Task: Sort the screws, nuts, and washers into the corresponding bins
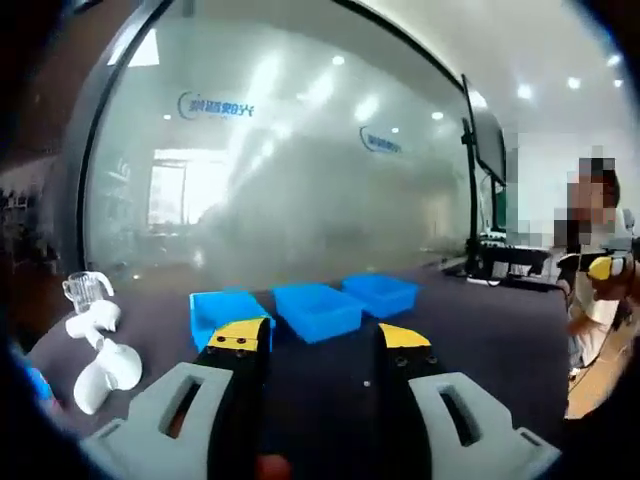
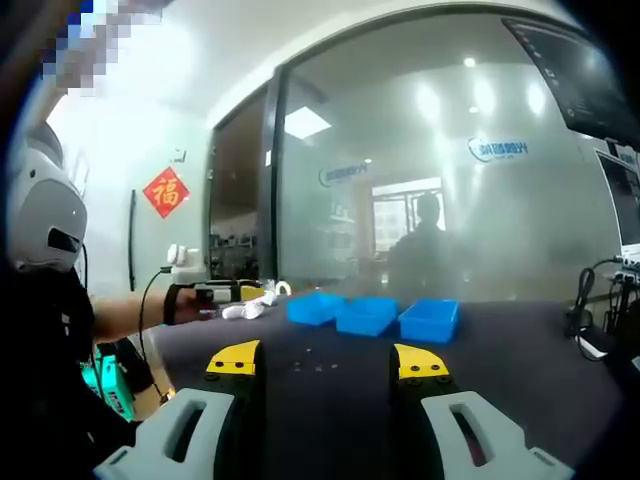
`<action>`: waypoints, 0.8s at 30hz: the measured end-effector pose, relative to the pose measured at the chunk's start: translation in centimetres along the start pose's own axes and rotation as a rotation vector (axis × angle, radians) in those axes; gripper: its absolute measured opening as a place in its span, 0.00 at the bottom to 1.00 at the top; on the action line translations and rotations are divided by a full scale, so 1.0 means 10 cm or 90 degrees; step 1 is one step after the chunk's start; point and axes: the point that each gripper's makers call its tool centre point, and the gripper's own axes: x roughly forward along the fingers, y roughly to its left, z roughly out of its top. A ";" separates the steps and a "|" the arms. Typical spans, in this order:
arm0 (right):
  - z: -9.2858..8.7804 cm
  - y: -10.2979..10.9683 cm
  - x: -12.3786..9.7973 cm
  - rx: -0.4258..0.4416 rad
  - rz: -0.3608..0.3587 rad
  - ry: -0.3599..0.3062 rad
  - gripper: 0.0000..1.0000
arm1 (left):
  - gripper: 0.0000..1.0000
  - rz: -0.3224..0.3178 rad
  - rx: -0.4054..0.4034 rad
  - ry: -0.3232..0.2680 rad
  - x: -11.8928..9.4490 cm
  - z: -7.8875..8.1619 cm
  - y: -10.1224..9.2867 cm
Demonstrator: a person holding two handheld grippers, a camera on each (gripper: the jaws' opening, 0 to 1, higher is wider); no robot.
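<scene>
Jaws on the left gripper [image 1: 318, 345] were spread apart, empty; same for the right gripper [image 2: 328, 362]. Three blue bins [image 1: 318, 307] sat in a row just past the left jaws. Tiny specks of hardware [image 2: 318, 367] lay on the dark table [image 2: 520, 380] between the right jaws. They're probably light, hard and slippery, so I'd pinch one across its sides.

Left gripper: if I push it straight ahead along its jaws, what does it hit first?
Probably the middle blue bin, dead ahead between the open jaws of the left gripper. Only dark tabletop lies before it, with a tiny speck; depth is hard to judge.
</scene>
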 end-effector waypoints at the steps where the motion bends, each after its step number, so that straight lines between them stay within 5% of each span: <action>1: 0.00 0.00 0.00 0.000 0.000 -0.001 0.45 | 0.41 -0.005 -0.016 -0.002 -0.07 -0.01 -0.03; 12: -0.02 0.00 -0.01 -0.003 -0.004 0.004 0.45 | 0.42 -0.020 -0.005 0.005 -0.72 -0.09 -0.19; 24: -0.03 0.00 -0.03 -0.003 -0.010 0.004 0.45 | 0.42 -0.060 0.018 0.026 -1.03 -0.10 -0.29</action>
